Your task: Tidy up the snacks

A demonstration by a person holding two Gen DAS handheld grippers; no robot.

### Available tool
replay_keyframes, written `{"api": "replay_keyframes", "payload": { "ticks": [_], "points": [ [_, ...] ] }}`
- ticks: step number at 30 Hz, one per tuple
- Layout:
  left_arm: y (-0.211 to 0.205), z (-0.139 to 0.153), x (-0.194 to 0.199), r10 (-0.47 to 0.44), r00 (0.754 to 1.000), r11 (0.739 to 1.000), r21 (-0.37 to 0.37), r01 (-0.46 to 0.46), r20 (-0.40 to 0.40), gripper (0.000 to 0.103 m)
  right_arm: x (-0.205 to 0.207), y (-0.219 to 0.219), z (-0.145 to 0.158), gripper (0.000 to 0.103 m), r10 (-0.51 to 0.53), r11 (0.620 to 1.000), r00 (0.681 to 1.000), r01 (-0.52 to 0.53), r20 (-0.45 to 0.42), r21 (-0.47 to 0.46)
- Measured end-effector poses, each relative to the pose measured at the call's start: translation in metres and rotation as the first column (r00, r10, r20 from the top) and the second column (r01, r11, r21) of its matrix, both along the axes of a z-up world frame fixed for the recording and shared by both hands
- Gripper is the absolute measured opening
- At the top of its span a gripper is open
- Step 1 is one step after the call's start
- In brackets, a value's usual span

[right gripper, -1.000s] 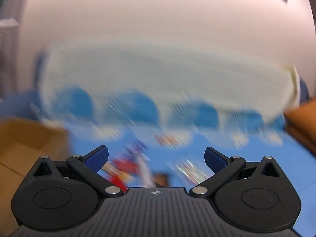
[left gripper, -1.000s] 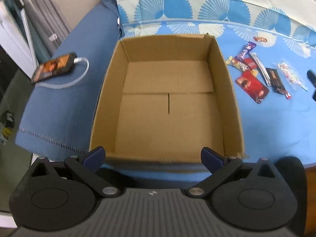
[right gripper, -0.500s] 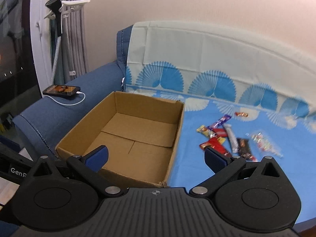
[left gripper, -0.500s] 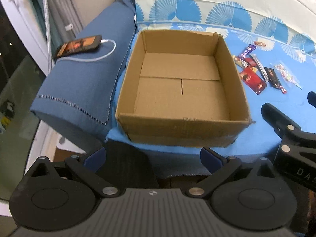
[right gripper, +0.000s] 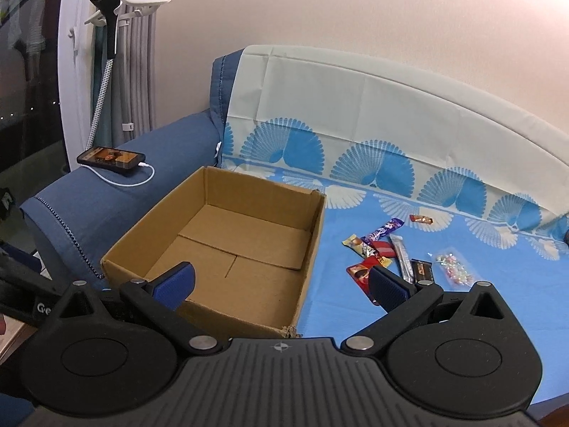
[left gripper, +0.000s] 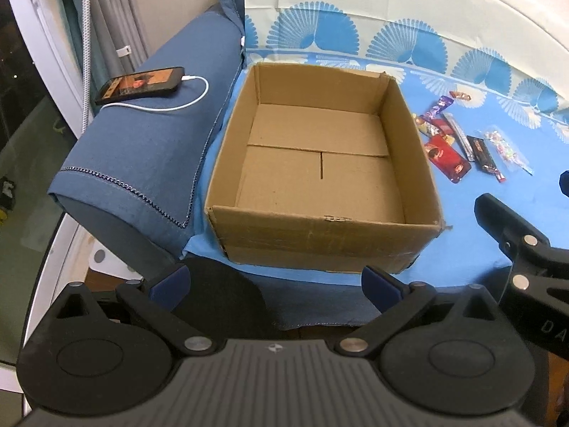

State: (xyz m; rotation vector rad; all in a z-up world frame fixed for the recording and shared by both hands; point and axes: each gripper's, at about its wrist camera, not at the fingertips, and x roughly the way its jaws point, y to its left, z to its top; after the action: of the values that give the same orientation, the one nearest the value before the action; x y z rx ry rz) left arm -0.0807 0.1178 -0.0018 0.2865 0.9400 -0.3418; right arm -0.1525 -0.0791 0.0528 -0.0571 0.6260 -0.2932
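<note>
Crinkly foil and clear plastic made up the snacks (right gripper: 394, 252), a loose cluster of flat bars lying ahead of your right gripper (right gripper: 281, 284), just beyond its right finger. The plain cardboard box (left gripper: 322, 238) stood empty ahead of your left gripper (left gripper: 275, 281), probably set there to receive them. You held both pairs of fingers wide, gripping nothing, short of the blue patterned cloth (right gripper: 355, 306).

Blue fan-print cloth-covered sofa seat (right gripper: 409, 306)

We see an open brown cardboard box (right gripper: 227, 249) at nine o'clock, wrapped snack bars (right gripper: 387, 252) at three.
</note>
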Motion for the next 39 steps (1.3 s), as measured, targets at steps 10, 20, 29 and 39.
{"api": "replay_keyframes", "payload": {
  "ticks": [10, 20, 29, 39],
  "points": [
    [-0.003, 0.004, 0.005, -0.006, 0.999, 1.0, -0.029, 0.007, 0.036, 0.103, 0.002, 0.001, 0.007, 0.103, 0.002, 1.0, 1.0, -0.002, -0.001, -0.005],
    [-0.006, 0.004, 0.012, 0.038, 0.998, 0.999, 0.008, -0.038, 0.051, 0.103, 0.007, 0.008, 0.012, 0.103, 0.027, 1.0, 1.0, -0.027, 0.006, -0.005],
    [-0.007, -0.001, 0.012, 0.04, 0.999, 0.999, 0.009, -0.04, 0.016, 0.103, 0.005, 0.005, 0.007, 0.103, -0.014, 0.999, 1.0, 0.015, -0.009, 0.036],
    [-0.008, -0.002, 0.009, 0.043, 0.999, 0.999, 0.02, -0.043, 0.022, 0.103, 0.006, 0.001, 0.007, 0.103, -0.013, 0.999, 1.0, 0.013, -0.015, 0.052]
  ]
}}
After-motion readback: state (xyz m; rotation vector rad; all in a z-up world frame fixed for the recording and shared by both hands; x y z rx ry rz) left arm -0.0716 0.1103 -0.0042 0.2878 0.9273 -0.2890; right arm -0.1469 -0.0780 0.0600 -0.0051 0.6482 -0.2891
